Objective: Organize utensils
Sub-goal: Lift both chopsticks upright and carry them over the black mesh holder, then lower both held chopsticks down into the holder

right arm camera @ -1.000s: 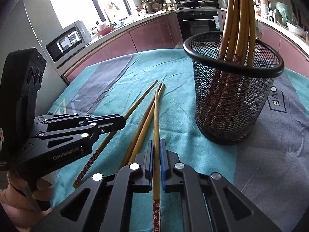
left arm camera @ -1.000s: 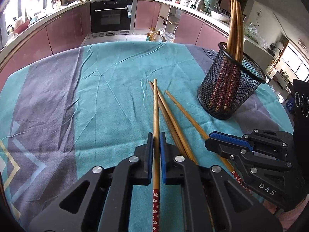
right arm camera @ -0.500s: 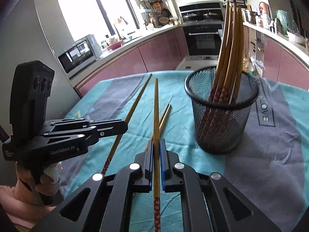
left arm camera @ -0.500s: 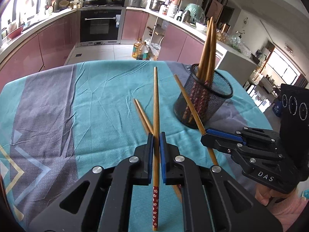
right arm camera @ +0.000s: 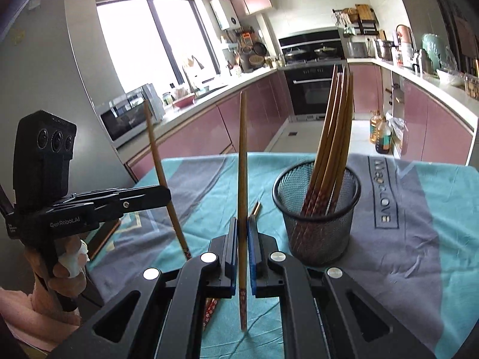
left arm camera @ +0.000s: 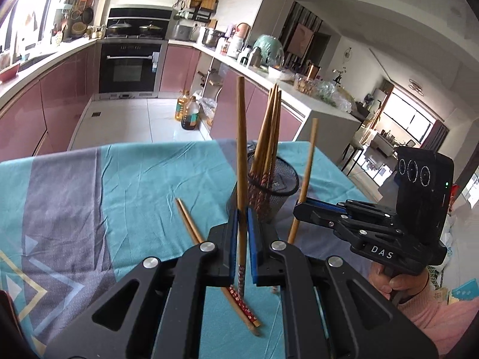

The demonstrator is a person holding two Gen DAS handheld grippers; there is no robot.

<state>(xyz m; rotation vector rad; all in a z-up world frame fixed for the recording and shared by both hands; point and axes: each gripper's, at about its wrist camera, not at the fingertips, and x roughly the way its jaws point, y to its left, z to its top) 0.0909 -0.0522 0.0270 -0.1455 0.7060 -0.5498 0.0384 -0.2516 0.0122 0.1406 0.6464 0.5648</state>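
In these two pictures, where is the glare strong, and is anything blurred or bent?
Right wrist view: the window is overexposed, and the mesh holder looks slightly soft. Left wrist view: glare at the upper left; the counter edge bends from the fisheye lens.

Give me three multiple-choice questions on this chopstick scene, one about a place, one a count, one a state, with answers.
1. Where does the mesh holder stand?
A. on the cloth-covered table
B. on the kitchen counter
C. on the floor

2. How many chopsticks still lie on the cloth?
A. none
B. two
C. five

3. What is the left claw doing?
A. standing open and empty
B. gripping the holder's rim
C. clamping one chopstick

Answers: 1 A, the holder sits on the teal and grey cloth. 2 B, a pair lies beside the left claw. 3 C, its blue pads pinch a chopstick; the right claw clamps another.
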